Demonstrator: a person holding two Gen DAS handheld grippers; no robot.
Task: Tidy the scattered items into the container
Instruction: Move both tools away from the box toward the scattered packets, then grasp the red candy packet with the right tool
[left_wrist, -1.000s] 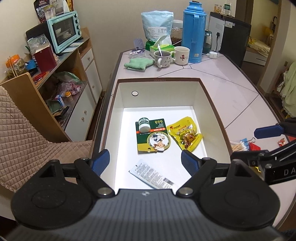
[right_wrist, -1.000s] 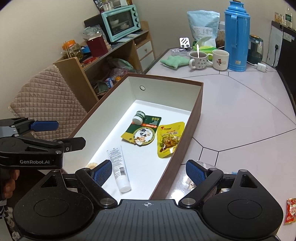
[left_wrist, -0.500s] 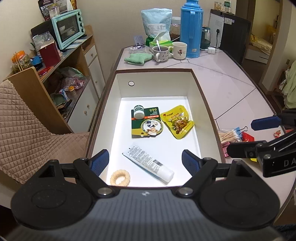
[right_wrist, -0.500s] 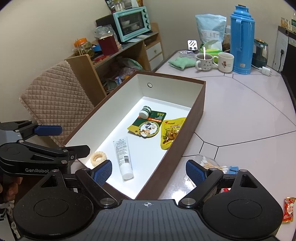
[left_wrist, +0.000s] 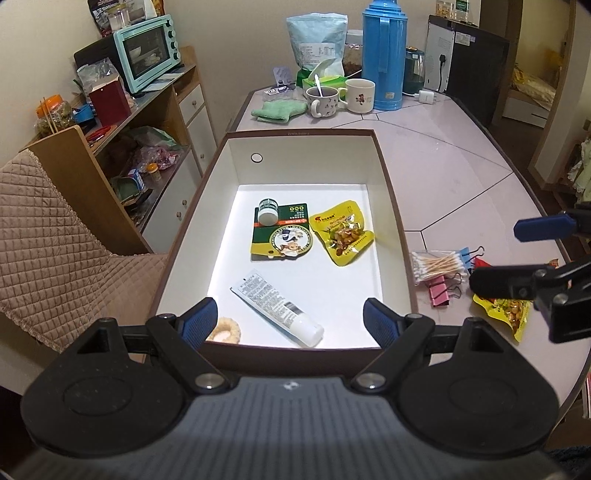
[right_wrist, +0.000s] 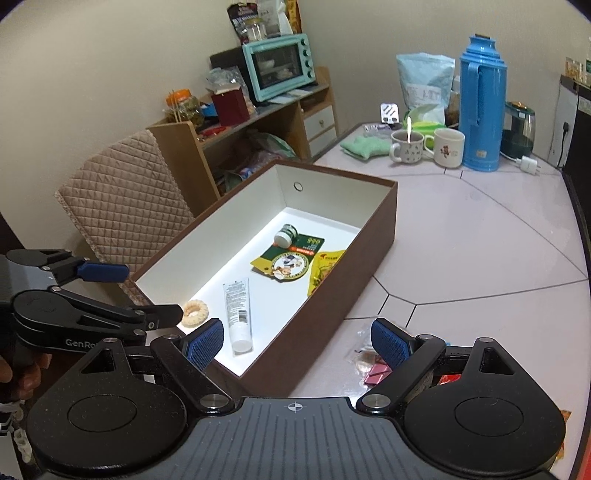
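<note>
My left claw (left_wrist: 290, 321) hangs spread wide and empty over the near end of the container (left_wrist: 391, 206). My right claw (right_wrist: 297, 341) is spread just as wide and holds nothing; it hovers at the container's near right corner, above the worktop (right_wrist: 480, 243).

The container is a long rectangular box, dark brown outside and white inside, with a small round hole in its far wall. Inside it, nearest me, lie a pale ring-shaped biscuit (left_wrist: 227, 329) and a white tube (left_wrist: 277, 308) with fine print and a white cap. Farther in, a green and yellow packet (left_wrist: 282, 236) lies flat with a small white jar (left_wrist: 268, 211) on its corner. A yellow snack pouch (left_wrist: 343, 232) lies just beside it.

On the worktop to the right of the container lie a bundle of cotton swabs (left_wrist: 437, 264), pink and blue binder clips (left_wrist: 441, 293) and another yellow snack pouch (left_wrist: 506, 314), partly hidden behind my right claw.
</note>
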